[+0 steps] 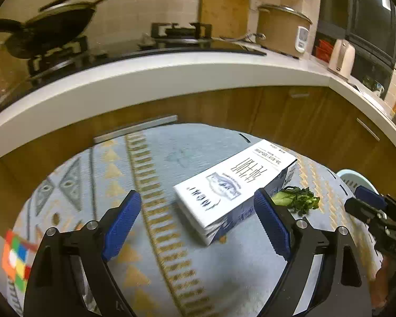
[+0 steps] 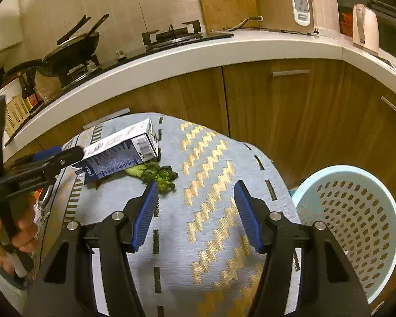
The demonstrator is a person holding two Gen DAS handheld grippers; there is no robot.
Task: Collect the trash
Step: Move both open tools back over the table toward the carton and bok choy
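Two blue-padded fingers of the left gripper (image 1: 198, 222) stand wide apart in the left wrist view, angled down at a patterned cloth (image 1: 155, 163) on a table. Nothing is clamped between them. A white and blue carton (image 1: 232, 185) lies flat on the cloth ahead; its near corner sits between the fingertips, closer to the right pad (image 1: 270, 224), and I cannot tell whether that pad touches it. Just beside the carton, to its right, lies a scrap of greens (image 1: 301, 199). The right gripper (image 1: 367, 203) pokes in from the right edge, near the greens. A coloured cube (image 1: 14, 257) sits at the left edge of the cloth. Beyond the table runs a white counter (image 1: 145, 79) with a wok (image 1: 55, 26) on a stove, a rice cooker (image 1: 282, 31) and a kettle (image 1: 342, 55).

The right wrist view shows the right gripper (image 2: 195, 211) also tilted down over the cloth (image 2: 211, 174), fingers parted about halfway with only bare cloth between them. The greens (image 2: 158, 174) lie just ahead of the left pad (image 2: 145, 216), touching the carton (image 2: 118, 150) behind them. The left gripper (image 2: 58, 155) reaches in from the left to the carton's near end, held by a hand (image 2: 10, 235). A pale blue perforated basket (image 2: 353, 227) stands off the table's right edge, well apart from the trash. The wooden cupboards (image 2: 290, 111) close the space behind.
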